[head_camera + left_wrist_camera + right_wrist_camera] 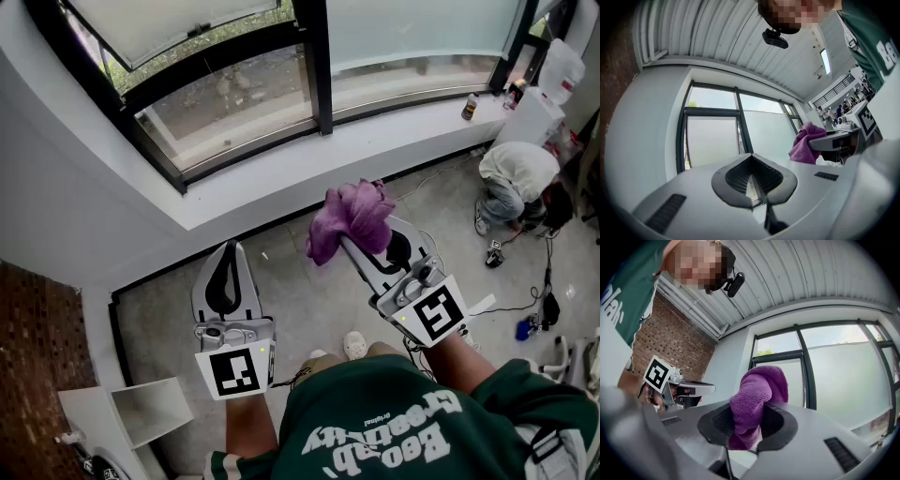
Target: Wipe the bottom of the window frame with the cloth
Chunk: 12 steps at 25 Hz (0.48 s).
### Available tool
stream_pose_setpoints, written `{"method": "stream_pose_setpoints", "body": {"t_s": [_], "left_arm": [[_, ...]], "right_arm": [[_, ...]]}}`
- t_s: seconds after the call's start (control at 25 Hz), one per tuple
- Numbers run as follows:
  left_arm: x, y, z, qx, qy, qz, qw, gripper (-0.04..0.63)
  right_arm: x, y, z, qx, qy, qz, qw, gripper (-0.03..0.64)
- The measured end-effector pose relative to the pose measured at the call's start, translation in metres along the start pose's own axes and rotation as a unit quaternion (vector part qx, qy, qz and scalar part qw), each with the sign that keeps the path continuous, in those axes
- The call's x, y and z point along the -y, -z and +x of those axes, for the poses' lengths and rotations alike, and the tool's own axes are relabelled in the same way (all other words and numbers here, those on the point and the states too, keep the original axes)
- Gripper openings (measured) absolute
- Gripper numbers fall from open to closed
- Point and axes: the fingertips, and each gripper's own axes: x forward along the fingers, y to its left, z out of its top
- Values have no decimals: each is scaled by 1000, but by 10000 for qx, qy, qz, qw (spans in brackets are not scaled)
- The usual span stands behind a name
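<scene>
Purple cloth (352, 220) sits bunched in my right gripper (747, 425). The jaws are pinched on its lower folds and the rest puffs up above the tips. My left gripper (230, 251) carries nothing, and its jaws are pressed together at the tips with only the window showing behind them. Both tools hang over the floor on my side of the white sill (281, 183), the left one just beside the right and lower in the head view.

I judge the wiping not yet begun. The cloth is in the air, apart from the dark bottom rail of the window frame (253, 153), and nothing touches the rail anywhere along its run. The whole length is left to do, and I'd have to carry the cloth across the sill to reach it.

As for containers, a white open box (141, 412) stands on the floor at my lower left, and I see nothing inside the part that shows. A small bottle (470, 106) stands on the far end of the sill, and a large pale jug (562, 70) sits beyond it. I cannot make out what either holds.
</scene>
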Motion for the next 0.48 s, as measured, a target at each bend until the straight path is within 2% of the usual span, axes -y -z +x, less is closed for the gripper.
{"method": "stream_pose_setpoints", "body": {"t_s": [0.16,0.48], "left_arm": [[-2,2,0,-158,-48,3,9999,9],[-1,0,-3,-126,-24,-60,9999,9]], "right_arm": [[-1,-2,0,-2,-9,-2,10000,109],[-2,-3,1,1,-29,-93,10000,109]]}}
